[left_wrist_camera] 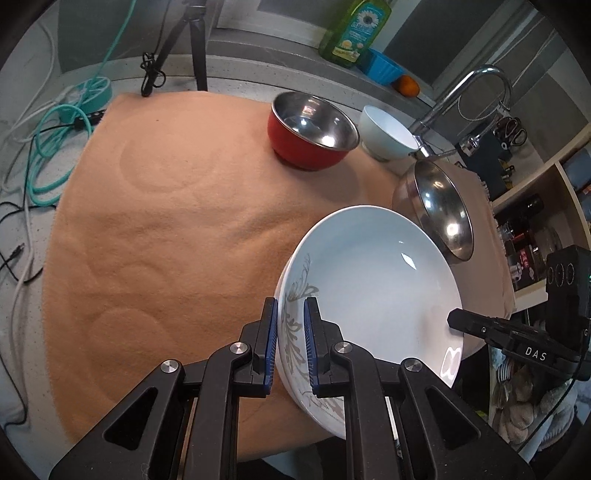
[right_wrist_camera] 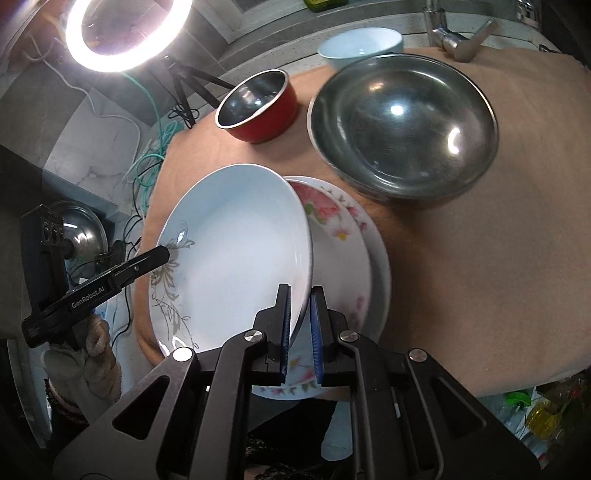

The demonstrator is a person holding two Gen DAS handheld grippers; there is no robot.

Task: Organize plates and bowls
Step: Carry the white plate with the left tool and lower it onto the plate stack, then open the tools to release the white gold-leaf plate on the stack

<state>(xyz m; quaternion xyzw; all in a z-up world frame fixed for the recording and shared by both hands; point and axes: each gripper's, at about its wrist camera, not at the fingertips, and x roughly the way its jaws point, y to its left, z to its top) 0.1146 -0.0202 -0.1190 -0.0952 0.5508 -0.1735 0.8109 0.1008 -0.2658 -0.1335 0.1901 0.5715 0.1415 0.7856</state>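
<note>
Right wrist: white plate point(right_wrist_camera: 236, 236), grey leaf sprigs, perhaps lifted

Two plates are in view: one white ceramic plate with a grey leaf pattern point(right_wrist_camera: 229, 254), and one white plate with pink flowers point(right_wrist_camera: 340, 229) near the front edge of the tan cloth-covered table point(right_wrist_camera: 480, 258). Three bowls stand toward the far edge: one red bowl with a steel inside point(right_wrist_camera: 258, 107), one large stainless-steel bowl point(right_wrist_camera: 402, 125), and one pale blue ceramic bowl point(right_wrist_camera: 360, 46). One chrome tap point(left_wrist_camera: 476, 88), one green bottle point(left_wrist_camera: 356, 29), one lit ring light point(right_wrist_camera: 125, 33).
</note>
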